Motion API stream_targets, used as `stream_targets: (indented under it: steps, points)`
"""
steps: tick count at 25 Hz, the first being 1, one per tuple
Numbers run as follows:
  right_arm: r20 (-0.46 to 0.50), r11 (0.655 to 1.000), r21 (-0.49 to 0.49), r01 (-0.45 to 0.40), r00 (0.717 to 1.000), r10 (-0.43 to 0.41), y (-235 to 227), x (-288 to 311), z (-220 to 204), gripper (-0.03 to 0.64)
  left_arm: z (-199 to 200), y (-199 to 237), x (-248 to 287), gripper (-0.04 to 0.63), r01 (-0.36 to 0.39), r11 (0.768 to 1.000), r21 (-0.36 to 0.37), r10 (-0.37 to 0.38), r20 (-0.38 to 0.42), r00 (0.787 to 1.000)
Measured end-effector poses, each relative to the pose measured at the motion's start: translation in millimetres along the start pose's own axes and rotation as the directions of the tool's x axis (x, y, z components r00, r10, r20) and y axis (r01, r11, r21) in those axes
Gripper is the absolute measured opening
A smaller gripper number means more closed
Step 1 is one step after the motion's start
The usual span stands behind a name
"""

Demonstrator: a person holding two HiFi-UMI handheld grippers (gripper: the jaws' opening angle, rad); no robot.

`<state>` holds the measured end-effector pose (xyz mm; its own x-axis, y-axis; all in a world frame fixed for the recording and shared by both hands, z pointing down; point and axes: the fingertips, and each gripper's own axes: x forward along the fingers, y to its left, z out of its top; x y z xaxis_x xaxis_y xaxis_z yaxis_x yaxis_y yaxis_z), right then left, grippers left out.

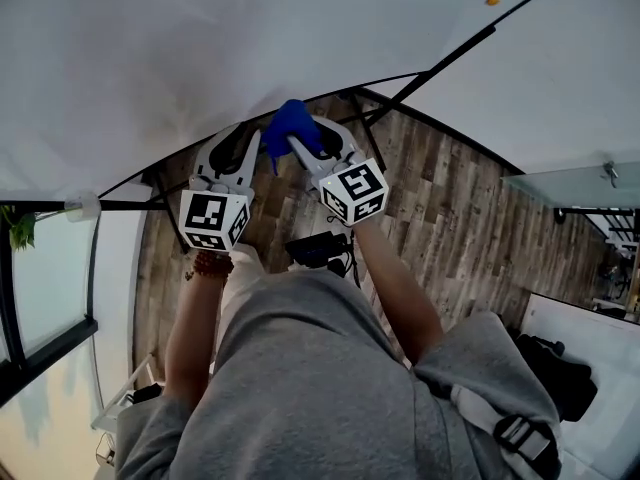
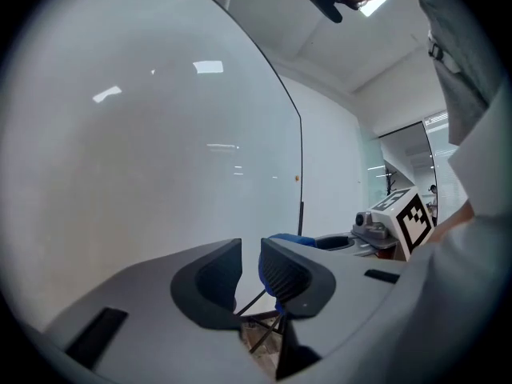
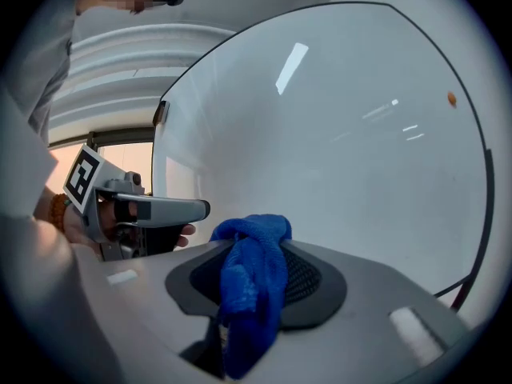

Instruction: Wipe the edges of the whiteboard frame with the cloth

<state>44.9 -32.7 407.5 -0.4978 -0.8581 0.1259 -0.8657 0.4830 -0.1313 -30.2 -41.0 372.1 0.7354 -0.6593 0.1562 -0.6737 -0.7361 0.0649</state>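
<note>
The left gripper (image 2: 250, 269) holds its jaws a narrow gap apart, with nothing between them. Beside it, the right gripper (image 3: 258, 256) pinches the blue cloth (image 3: 250, 282), which bunches past the fingertips and droops below them. The cloth looks soft, light and limp, so a mid-bunch hold should suit wiping the black frame (image 3: 485, 182) beyond the fingers.

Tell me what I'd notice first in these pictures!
The bright blue cloth, pinched in the right gripper, pops out close to the dark edge of the huge whiteboard that fills the top of the head view. Beside it, the left gripper holds nothing, its jaws a little apart.
</note>
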Motion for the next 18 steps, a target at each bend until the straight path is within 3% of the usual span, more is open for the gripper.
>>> stream_targets:
  steps: [5, 8, 13, 18]
  points:
    - [0.024, 0.993, -0.094, 0.071, 0.997, -0.069, -17, -38, 30, 0.153, 20, -30, 20, 0.072, -0.055, 0.998, 0.018, 0.054, 0.048, 0.997]
    - [0.044, 0.978, -0.136, 0.156, 0.987, -0.152, -28, -56, 39, 0.153, 27, -43, 25, 0.067, -0.083, 0.996, 0.026, 0.081, 0.071, 0.994]
    - [0.100, 0.928, -0.208, 0.309, 0.950, -0.294, -42, -92, 56, 0.153, 37, -64, 28, 0.062, -0.108, 0.993, 0.043, 0.104, 0.094, 0.990]
    - [0.225, 0.887, -0.234, 0.399, 0.909, -0.350, -37, -129, 93, 0.153, 55, -90, 20, 0.061, -0.121, 0.990, 0.076, 0.108, 0.154, 0.982]
